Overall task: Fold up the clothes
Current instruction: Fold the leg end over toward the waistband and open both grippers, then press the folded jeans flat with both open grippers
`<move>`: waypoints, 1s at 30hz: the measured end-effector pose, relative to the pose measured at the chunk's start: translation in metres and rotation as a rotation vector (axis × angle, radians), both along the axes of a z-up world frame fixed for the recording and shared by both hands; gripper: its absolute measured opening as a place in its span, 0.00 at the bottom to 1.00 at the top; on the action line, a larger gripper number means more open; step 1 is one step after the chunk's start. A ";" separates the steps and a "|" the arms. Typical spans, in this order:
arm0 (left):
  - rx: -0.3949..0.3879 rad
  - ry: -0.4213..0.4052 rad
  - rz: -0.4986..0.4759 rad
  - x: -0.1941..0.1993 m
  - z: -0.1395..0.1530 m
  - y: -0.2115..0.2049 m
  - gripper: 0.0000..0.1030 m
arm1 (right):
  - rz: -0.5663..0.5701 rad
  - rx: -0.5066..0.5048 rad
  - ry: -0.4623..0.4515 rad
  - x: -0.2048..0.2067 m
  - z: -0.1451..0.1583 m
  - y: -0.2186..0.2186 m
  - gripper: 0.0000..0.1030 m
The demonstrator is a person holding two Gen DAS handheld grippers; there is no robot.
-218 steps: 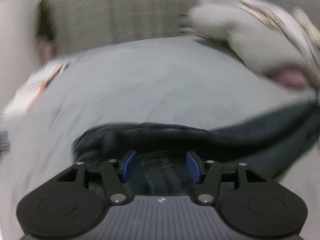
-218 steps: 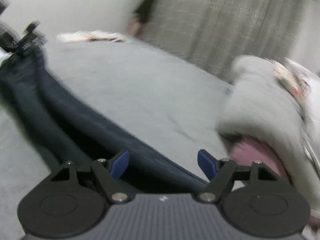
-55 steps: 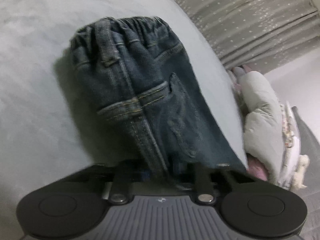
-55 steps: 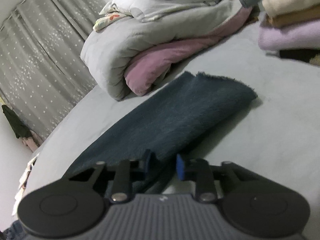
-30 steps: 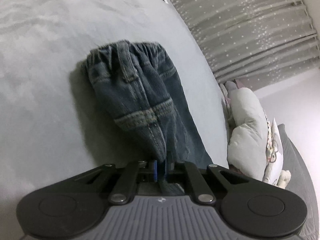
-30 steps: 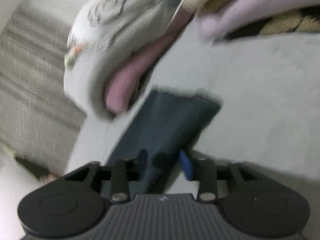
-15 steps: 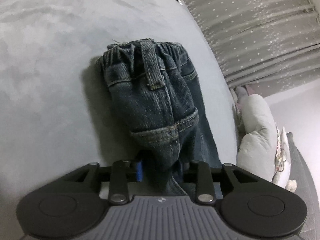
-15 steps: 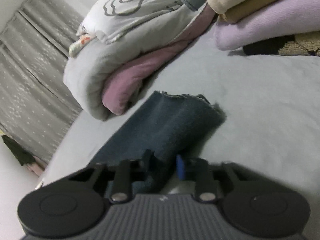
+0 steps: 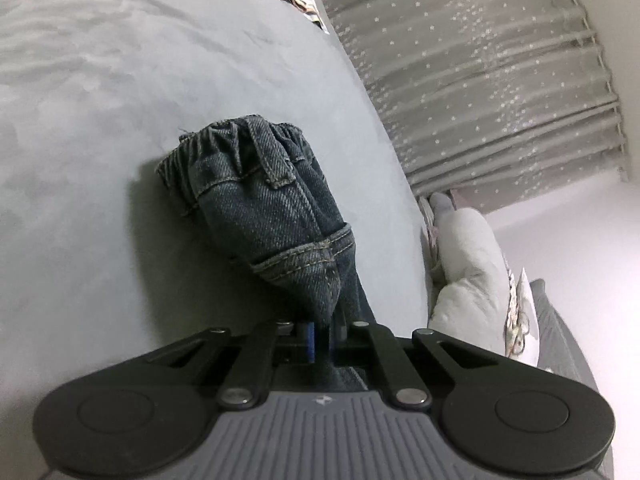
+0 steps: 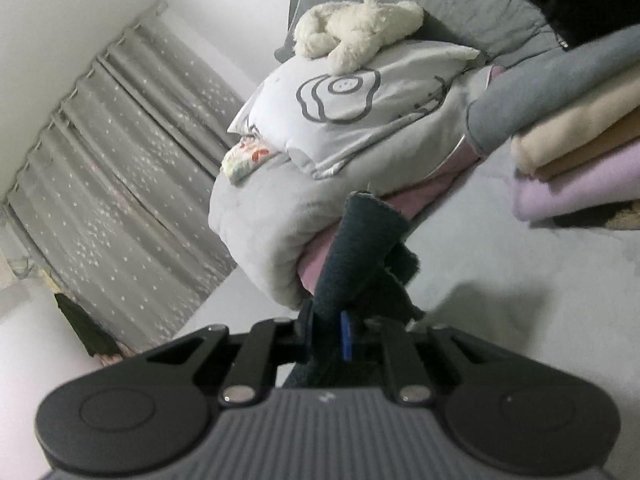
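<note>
The right gripper (image 10: 326,334), jaws closing on the jeans' (image 9: 276,216) leg end, has lifted it off the bed (image 9: 80,128); left gripper (image 9: 322,338) jaws stay clenched near the waistband, ready to fold.

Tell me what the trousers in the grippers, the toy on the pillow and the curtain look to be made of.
Trousers: dark blue denim, going by the diagonal twill weave and pale topstitching; matte, with a frayed hem.
Toy: white plush, shaggy fluffy pile; probably synthetic fur.
Curtain: thin grey woven fabric, pleated, with small pale star-like specks; the fibre can't be told.
</note>
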State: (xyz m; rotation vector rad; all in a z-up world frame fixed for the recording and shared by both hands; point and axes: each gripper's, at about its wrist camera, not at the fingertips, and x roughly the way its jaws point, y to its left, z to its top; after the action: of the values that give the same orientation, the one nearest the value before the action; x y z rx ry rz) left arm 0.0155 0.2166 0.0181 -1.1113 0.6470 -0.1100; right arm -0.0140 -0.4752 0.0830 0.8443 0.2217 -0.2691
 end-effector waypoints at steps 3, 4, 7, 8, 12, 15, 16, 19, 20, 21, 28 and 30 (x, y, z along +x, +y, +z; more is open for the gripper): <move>0.038 0.037 -0.022 -0.013 -0.005 -0.001 0.04 | -0.008 0.044 0.012 -0.009 -0.002 -0.007 0.10; 0.051 0.050 -0.030 -0.017 -0.006 -0.002 0.04 | -0.002 0.058 0.025 -0.011 -0.006 -0.009 0.11; 0.058 0.062 -0.009 -0.021 -0.008 0.006 0.20 | 0.039 0.125 0.107 -0.010 -0.029 -0.019 0.19; 0.076 0.050 0.009 -0.022 -0.005 0.008 0.32 | 0.024 0.167 0.142 -0.011 -0.040 -0.024 0.25; 0.150 0.000 0.079 -0.026 0.006 0.015 0.71 | -0.049 0.308 0.213 -0.022 -0.074 -0.043 0.53; 0.212 0.054 0.106 -0.015 0.003 0.008 0.74 | -0.035 0.339 0.163 -0.024 -0.082 -0.046 0.65; 0.231 0.064 0.107 -0.012 0.003 0.005 0.74 | -0.027 0.322 0.161 -0.023 -0.081 -0.044 0.70; 0.285 0.070 0.106 0.003 0.003 -0.005 0.76 | 0.002 0.236 0.166 -0.015 -0.077 -0.031 0.87; 0.296 0.070 0.107 0.002 0.002 -0.005 0.77 | 0.019 0.192 0.172 -0.009 -0.075 -0.023 0.92; 0.318 0.076 0.110 0.006 0.002 -0.007 0.78 | 0.028 0.170 0.173 -0.007 -0.074 -0.018 0.93; 0.388 0.126 0.122 0.017 -0.001 -0.018 0.79 | 0.039 0.106 0.138 0.002 -0.078 0.016 0.96; 0.413 0.132 0.120 0.016 0.004 -0.021 0.79 | 0.030 0.111 0.118 0.000 -0.078 0.019 0.91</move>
State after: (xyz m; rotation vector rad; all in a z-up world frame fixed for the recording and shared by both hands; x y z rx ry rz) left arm 0.0319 0.1951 0.0218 -0.7582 0.6816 0.1950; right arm -0.0142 -0.4558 0.0049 0.9352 0.3622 -0.2807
